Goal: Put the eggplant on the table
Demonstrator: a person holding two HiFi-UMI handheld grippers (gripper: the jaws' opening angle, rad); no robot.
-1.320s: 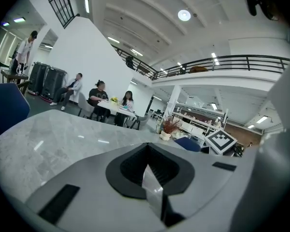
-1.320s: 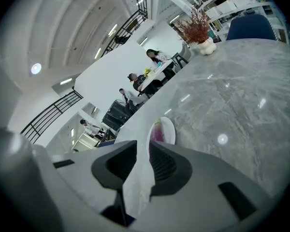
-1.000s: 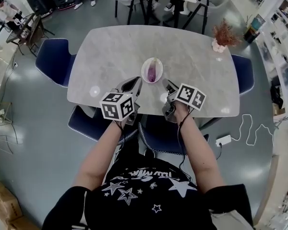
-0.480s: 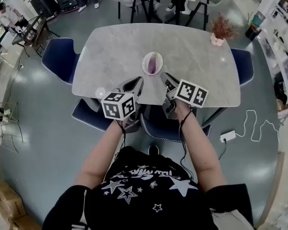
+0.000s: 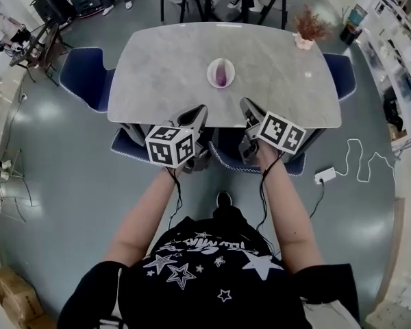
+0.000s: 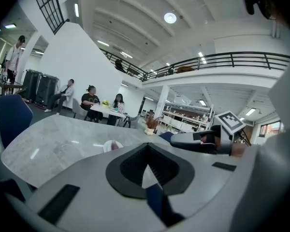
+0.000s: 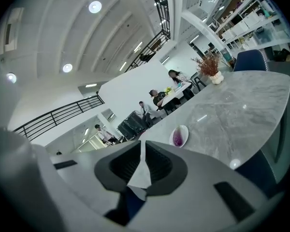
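Item: eggplant (image 5: 222, 75), purple, lying in a white dish (image 5: 212, 66) at upper centre of the grey tabletop (image 5: 164, 60).
Left gripper (image 5: 196, 116): fingers pressed together, empty, at the tabletop's lower edge.
Right gripper (image 5: 248, 110): fingers all but closed, holding nothing, beside it.
Status: nothing done; approach, grasp, lift and set-down all remain.

Pale grey worktop (image 5: 164, 67) with cloudy stone marks. White dish (image 5: 212, 69), purple eggplant (image 5: 222, 75) inside. Dark blue chairs (image 5: 85, 77). Shiny grey-blue floor (image 5: 68, 184). Black and white squares on the left gripper (image 5: 197, 112) and right gripper (image 5: 249, 107) cubes. Black shirt (image 5: 212, 279), white stars.
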